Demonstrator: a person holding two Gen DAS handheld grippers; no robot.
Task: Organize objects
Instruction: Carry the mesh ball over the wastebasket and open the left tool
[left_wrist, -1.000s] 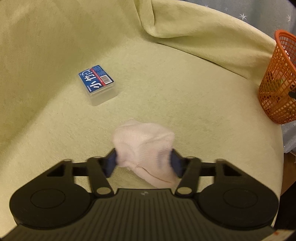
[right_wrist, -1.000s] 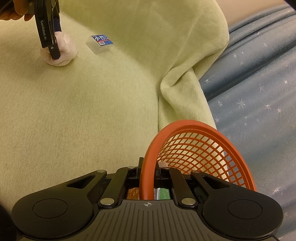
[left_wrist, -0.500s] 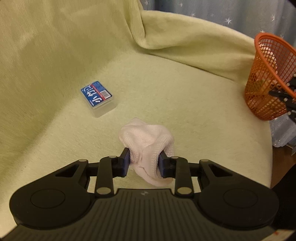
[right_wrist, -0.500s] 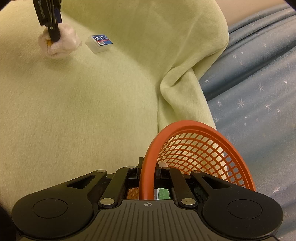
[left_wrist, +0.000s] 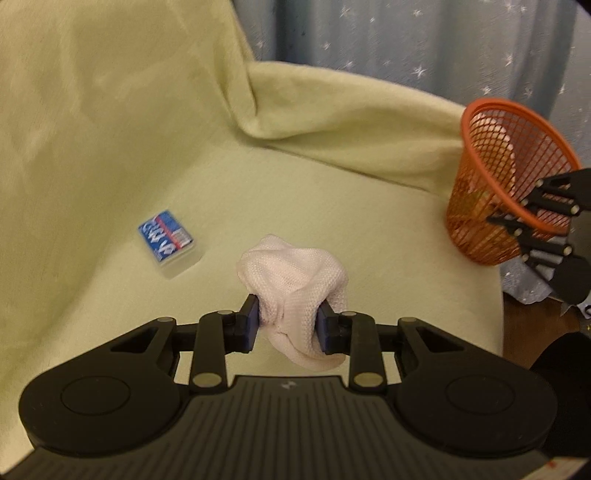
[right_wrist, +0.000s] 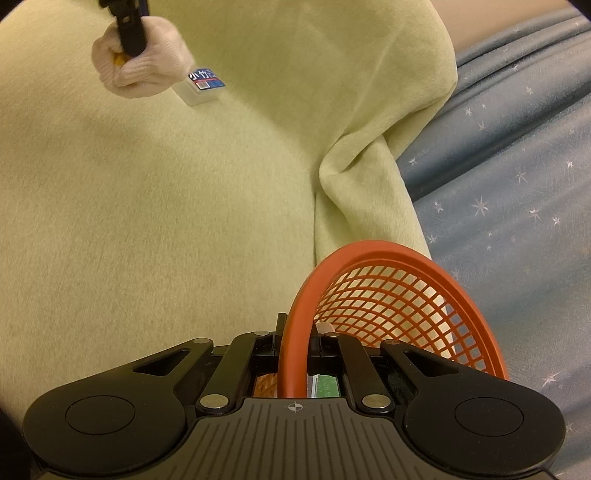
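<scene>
The left claw (left_wrist: 287, 326) is closed on a bundled pale pink sock (left_wrist: 295, 273), its blue pads pressing in from both sides, with the loose end of the sock drooping below the fingers; from the right wrist view the sock (right_wrist: 147, 72) appears lifted off the yellow-green blanket (right_wrist: 166, 206), though how far clear of it cannot be told; a small clear plastic box with a blue label (left_wrist: 170, 248) lies on the blanket to the left of the sock, apart from it; the right claw (right_wrist: 295, 343) is pinched on the rim of the orange mesh basket (right_wrist: 399, 295), one finger inside the rim and one outside; the basket (left_wrist: 506, 177) stands tilted at the right edge of the blanket, well apart from the sock, with some items inside too hidden by mesh to identify; a blue curtain with white stars (left_wrist: 424, 48) hangs behind the blanket
</scene>
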